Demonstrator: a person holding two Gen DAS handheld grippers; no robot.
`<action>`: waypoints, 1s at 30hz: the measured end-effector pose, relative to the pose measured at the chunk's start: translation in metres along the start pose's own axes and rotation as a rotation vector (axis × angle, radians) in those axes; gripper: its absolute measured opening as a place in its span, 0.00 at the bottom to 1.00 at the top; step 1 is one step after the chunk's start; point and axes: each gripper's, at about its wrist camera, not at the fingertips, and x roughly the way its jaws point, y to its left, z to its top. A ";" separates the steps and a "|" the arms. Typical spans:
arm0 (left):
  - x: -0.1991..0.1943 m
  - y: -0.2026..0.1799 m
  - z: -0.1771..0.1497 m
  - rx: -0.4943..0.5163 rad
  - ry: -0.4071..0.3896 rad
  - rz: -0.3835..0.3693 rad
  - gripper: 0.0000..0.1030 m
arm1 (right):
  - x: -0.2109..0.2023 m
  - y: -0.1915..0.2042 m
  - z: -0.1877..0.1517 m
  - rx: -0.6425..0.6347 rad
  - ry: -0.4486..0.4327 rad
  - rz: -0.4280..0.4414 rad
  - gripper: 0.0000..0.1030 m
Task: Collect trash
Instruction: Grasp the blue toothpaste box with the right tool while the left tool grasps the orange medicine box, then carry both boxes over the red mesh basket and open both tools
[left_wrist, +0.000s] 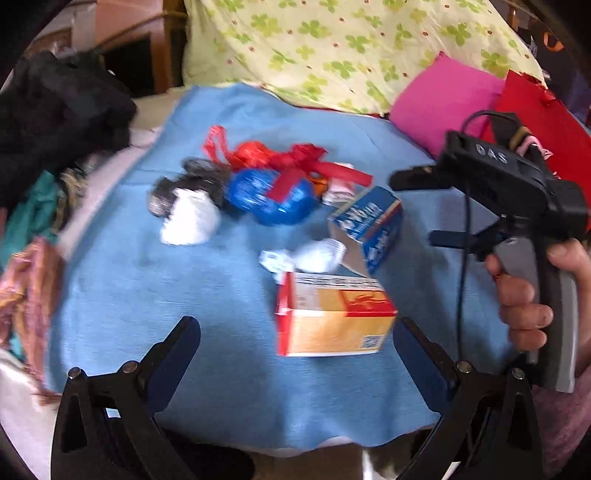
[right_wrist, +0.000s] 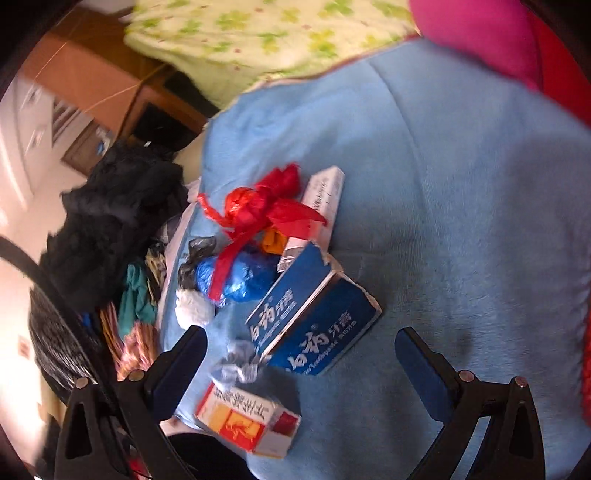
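Trash lies on a blue blanket (left_wrist: 155, 295): a yellow-red carton (left_wrist: 332, 317), a blue toothpaste box (left_wrist: 369, 225), crumpled white wrappers (left_wrist: 310, 254), a blue bag (left_wrist: 269, 195), a red bag (left_wrist: 280, 158), white paper (left_wrist: 192, 221) and a grey-black bag (left_wrist: 184, 184). My left gripper (left_wrist: 295, 339) is open, the carton just ahead between its fingers. My right gripper (right_wrist: 301, 350) is open above the toothpaste box (right_wrist: 314, 317) and the carton (right_wrist: 251, 421); it also shows in the left wrist view (left_wrist: 417, 206), held by a hand.
A clover-print quilt (left_wrist: 351, 48), a pink pillow (left_wrist: 443, 99) and red fabric (left_wrist: 546, 118) lie behind the blanket. Dark clothing (left_wrist: 59, 107) and colourful fabrics (left_wrist: 29, 258) are piled at the left. A white slim box (right_wrist: 325, 199) lies beside the red bag (right_wrist: 266, 206).
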 end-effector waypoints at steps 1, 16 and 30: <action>0.003 -0.002 0.001 -0.007 0.005 -0.017 1.00 | 0.005 -0.005 0.003 0.032 0.017 0.020 1.00; 0.054 -0.009 -0.004 -0.010 0.097 -0.058 1.00 | 0.052 -0.026 0.018 0.188 0.099 0.053 0.99; 0.048 -0.005 -0.004 0.004 0.051 -0.062 0.79 | 0.044 -0.008 0.016 0.057 0.010 0.006 0.68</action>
